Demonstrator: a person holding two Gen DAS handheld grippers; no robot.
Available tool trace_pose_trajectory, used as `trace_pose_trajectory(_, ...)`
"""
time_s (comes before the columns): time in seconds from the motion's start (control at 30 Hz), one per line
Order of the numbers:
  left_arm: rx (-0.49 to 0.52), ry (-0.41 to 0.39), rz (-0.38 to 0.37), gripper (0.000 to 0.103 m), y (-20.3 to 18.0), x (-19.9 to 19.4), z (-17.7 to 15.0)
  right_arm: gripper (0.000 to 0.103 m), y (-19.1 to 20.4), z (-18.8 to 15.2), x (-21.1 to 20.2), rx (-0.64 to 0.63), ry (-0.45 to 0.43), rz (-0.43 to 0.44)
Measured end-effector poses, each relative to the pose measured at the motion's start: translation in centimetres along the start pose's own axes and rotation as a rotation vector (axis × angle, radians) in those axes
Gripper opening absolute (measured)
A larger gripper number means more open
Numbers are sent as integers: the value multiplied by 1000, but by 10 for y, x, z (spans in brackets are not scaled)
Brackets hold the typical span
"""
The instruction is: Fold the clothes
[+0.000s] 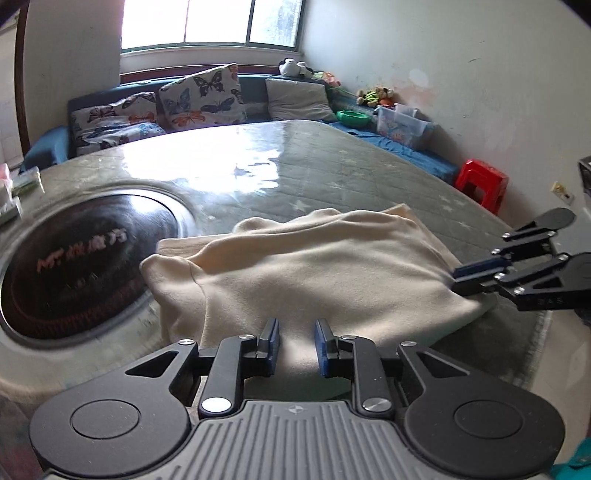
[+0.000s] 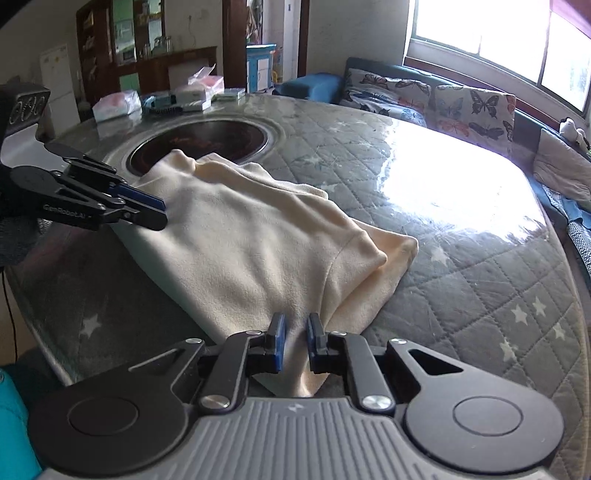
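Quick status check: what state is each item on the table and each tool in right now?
Cream garment: partly folded, lying rumpled on the table, one sleeve tucked over.
Left tool: shut on the garment's near edge, cloth between its pads.
Right tool: shut on the garment's edge likewise.
Round cooktop: off, its edge partly covered by the garment.

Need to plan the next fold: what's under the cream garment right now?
The cream garment lies on the quilted grey table cover, its far end overlapping the round black inset's rim. Whatever lies beneath its folded layers is hidden.

bright window [image 1: 210,22], butterfly cushions [image 1: 201,98], white wall [image 1: 461,55]
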State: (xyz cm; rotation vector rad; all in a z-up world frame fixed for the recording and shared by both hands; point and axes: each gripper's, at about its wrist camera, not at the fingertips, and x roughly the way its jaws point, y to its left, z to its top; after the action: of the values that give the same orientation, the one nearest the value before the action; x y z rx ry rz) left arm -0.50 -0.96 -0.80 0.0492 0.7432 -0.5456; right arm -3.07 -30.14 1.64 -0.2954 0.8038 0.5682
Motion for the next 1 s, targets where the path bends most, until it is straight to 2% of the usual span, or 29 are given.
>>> trace_pose_trajectory(0.17,14,-30,-4,26,-2,-12,5,11,3,2,-11,-25,12,-10)
trace_pose_trajectory(0.27,5,-57,39,26,8,-14,13,11,2,12,-11,-14,-31,-14)
trace_pose_trajectory(0.47,-76,-14,123,26,42,0,16,13,-14,35,15,70,-83,-11)
trace_pose_trajectory(0.63,-88,-5,117,26,48,5,14,13,-22,49,44,121,-92,12)
trace_pose_trajectory(0.73,-79,-10,117,26,47,3,15,13,-24,56,63,135,-71,-2)
trace_pose_trajectory(0.9,-87,-33,126,26,50,1,20,12,-25,63,60,151,-103,-3)
trace_pose_trajectory(1.0,-95,-20,142,26,54,11,25,13,-22,67,60,144,-113,9)
